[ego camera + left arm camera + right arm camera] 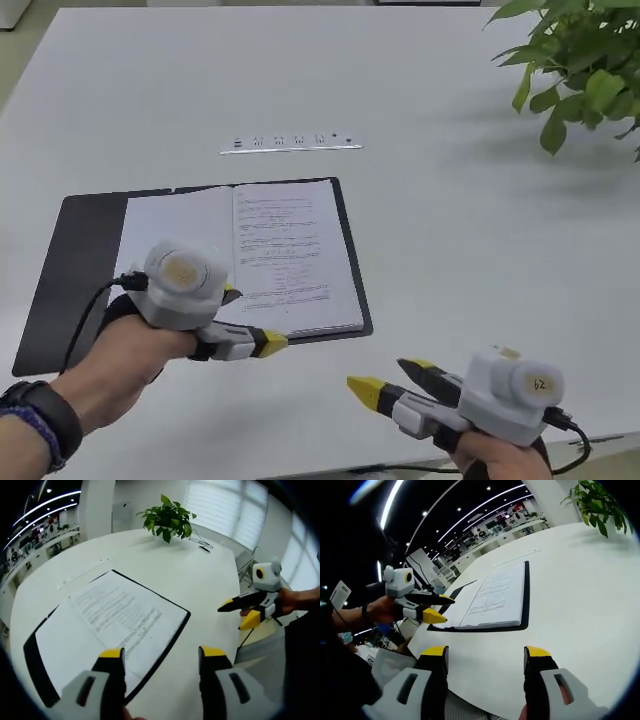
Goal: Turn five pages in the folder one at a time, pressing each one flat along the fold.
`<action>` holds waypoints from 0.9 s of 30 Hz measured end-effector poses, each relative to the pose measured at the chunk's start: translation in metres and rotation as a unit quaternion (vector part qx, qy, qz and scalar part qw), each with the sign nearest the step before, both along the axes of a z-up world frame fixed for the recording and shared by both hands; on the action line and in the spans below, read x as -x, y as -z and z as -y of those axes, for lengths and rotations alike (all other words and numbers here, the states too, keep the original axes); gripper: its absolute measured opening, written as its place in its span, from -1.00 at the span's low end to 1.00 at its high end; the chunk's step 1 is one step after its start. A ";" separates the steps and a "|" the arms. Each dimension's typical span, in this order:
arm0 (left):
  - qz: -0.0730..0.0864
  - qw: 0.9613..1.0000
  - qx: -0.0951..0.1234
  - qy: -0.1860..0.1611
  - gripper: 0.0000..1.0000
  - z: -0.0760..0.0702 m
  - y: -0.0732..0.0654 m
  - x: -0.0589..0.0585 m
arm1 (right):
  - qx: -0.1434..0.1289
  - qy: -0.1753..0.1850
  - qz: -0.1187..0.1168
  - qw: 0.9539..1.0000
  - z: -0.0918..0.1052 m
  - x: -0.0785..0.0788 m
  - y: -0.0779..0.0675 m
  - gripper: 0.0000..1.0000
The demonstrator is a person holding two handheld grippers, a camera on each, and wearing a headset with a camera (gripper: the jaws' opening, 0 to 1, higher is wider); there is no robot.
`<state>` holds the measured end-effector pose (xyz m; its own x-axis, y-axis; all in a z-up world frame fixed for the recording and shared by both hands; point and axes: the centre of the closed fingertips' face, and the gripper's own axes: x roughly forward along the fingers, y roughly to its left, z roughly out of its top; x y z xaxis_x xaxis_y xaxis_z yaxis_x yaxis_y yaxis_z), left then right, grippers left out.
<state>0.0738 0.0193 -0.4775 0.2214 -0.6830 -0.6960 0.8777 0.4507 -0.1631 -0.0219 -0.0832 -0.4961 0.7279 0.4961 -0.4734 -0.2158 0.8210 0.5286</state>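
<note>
An open folder (pixel 290 250) with a black cover lies flat on the white table (pixel 450 220), printed text on its right page and a blank sheet on the left. My left gripper (pixel 252 318) hovers open over the folder's near edge, nothing between its yellow tips. My right gripper (pixel 390 377) stands open to the right of the folder, off the pages, also holding nothing. In the left gripper view the folder (pixel 115 615) lies ahead of the open left gripper (pixel 162 653), with the right gripper (pixel 245 612) at the right. The right gripper view has the folder (pixel 495 600), the right gripper (pixel 486 651) and the left gripper (pixel 427 607).
A white socket strip (pixel 290 142) lies on the table beyond the folder. A leafy green plant (pixel 580 70) stands at the far right corner. The table's near edge runs just below the right gripper. A cable trails from each gripper.
</note>
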 end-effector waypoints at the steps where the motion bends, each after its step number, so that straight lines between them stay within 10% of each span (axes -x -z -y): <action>1: 0.004 1.000 -0.002 -0.002 0.14 0.003 0.002 -0.002 | -0.001 0.000 -0.001 1.000 0.000 0.000 0.000 0.19; 15: 0.022 0.999 0.030 -0.024 0.16 0.050 0.021 -0.017 | 0.012 -0.014 -0.002 1.000 -0.001 -0.006 0.001 0.19; 27: 0.040 0.998 0.012 -0.043 0.10 0.091 0.061 -0.029 | -0.022 -0.003 0.008 1.000 0.000 -0.009 -0.009 0.19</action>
